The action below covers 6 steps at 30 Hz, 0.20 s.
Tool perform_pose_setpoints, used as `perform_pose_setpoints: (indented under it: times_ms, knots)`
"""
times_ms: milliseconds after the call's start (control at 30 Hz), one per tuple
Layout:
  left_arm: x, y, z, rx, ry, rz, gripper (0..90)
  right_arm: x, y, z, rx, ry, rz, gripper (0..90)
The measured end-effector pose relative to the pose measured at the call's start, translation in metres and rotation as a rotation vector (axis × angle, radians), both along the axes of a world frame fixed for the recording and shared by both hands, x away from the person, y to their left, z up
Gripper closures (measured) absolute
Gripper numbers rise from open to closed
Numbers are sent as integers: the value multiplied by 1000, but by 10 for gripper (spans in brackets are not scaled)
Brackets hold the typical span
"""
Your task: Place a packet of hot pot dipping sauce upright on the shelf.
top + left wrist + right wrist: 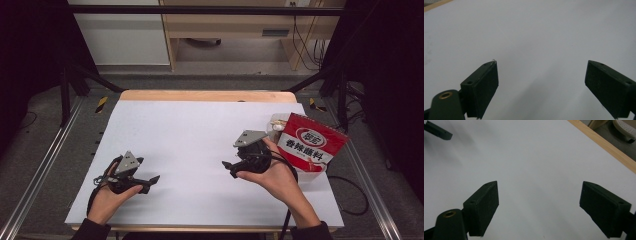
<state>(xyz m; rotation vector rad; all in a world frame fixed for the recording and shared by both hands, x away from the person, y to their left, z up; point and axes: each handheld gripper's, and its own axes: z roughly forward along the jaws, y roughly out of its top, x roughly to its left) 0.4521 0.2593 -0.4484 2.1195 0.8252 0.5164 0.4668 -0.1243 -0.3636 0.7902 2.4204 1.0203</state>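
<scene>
A: Item one, the red seasoning packet. Where is it?

B: At the table's right edge, propped in a clear container that peeks out behind it, partly overhanging the white table cover.

A: Item two, right gripper?

B: Held just left of the packet, apart from it, tips pointing toward table centre. In the right gripper view its jaws stand wide apart with nothing but bare cover between them. It holds nothing.

A: Item three, left gripper?

B: Low over the near-left of the cover, well apart from the packet. The left gripper view shows its jaws spread and empty too.

A: Handling note for the step in hand?

B: My judgement: the right gripper faces away from the packet, so it must turn toward it before any pick. Approach the packet's upper edge with jaws kept wide and close on the flat faces; a thin pouch will likely buckle or slide if pinched at a corner. Mind the container beneath, which could tip
</scene>
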Motion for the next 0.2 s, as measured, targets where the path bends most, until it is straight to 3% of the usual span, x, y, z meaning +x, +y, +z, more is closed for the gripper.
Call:
perform_pose_setpoints:
  times_ms: [200]
  knots:
    - [1,0,-1,10,2,9,96,17,11,-17,36,30,-52,85]
